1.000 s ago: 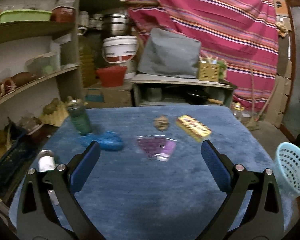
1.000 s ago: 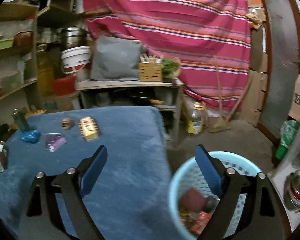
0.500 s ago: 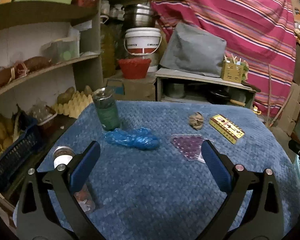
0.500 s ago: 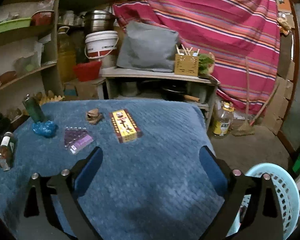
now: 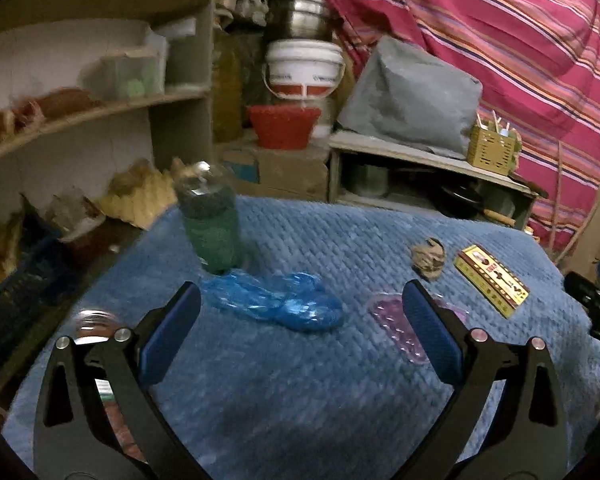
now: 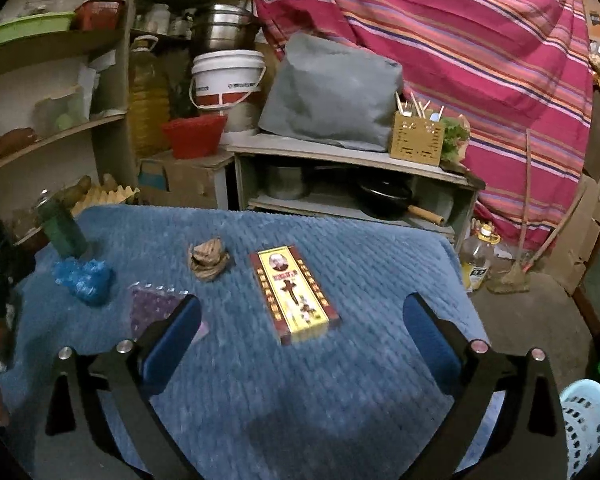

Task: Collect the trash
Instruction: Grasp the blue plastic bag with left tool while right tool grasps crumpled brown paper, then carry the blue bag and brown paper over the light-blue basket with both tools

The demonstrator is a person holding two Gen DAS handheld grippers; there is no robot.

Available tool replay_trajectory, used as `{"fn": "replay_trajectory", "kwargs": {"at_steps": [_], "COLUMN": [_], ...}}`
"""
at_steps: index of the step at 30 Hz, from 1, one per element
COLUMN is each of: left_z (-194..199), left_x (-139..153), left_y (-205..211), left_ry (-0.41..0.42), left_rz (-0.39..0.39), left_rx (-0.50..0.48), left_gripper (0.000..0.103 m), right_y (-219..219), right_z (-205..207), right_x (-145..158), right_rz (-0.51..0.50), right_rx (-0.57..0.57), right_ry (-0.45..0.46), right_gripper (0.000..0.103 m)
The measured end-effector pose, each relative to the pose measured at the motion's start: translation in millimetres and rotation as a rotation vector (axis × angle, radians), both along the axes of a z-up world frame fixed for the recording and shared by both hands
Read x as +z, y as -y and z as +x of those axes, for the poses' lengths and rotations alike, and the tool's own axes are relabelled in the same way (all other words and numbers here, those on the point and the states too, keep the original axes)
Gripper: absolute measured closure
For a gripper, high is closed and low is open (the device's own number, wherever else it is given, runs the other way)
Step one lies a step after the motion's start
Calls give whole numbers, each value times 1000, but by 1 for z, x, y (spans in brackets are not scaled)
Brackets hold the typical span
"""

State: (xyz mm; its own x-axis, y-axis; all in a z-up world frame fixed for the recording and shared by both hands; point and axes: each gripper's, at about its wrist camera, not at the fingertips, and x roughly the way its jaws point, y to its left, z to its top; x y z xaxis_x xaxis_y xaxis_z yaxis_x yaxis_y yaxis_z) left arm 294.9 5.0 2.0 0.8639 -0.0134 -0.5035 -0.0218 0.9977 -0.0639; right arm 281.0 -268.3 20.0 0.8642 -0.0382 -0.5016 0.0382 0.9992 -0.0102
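The left gripper (image 5: 300,312) hangs with jaws spread wide and empty, above the blue bag (image 5: 276,306). The right gripper (image 6: 302,316) is equally spread and empty, straddling the box (image 6: 292,292).

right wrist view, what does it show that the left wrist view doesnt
Only the right wrist view shows the light blue laundry-style basket on the floor, the yellow oil bottle beside the table and the broom.

Only the left wrist view shows a small capped bottle behind the left gripper.

Both show the blue-covered table, green bottle, crumpled blue plastic bag, purple wrapper, brown crumpled scrap and yellow box. The right gripper is open, like the left.
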Motion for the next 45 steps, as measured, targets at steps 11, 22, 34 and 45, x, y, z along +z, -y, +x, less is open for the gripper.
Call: {"fn": "replay_trajectory", "kwargs": {"at_steps": [11, 22, 34, 45], "left_z": [67, 104, 74, 58], "left_x": [-39, -65, -34, -20], "left_y": [0, -13, -22, -39], "left_ry": [-139, -271, -182, -148], "left_rz": [33, -22, 61, 42], "left_rx": [6, -21, 9, 57], "left_gripper": [9, 48, 75, 75], "right_y": [-20, -53, -95, -112], "right_z": [69, 98, 121, 154], "right_x": [-14, -26, -34, -69], "right_rz": [-13, -61, -131, -107], "right_rx": [9, 74, 139, 215], "right_ry": [-8, -75, -126, -280], "right_gripper": [5, 5, 7, 59]}}
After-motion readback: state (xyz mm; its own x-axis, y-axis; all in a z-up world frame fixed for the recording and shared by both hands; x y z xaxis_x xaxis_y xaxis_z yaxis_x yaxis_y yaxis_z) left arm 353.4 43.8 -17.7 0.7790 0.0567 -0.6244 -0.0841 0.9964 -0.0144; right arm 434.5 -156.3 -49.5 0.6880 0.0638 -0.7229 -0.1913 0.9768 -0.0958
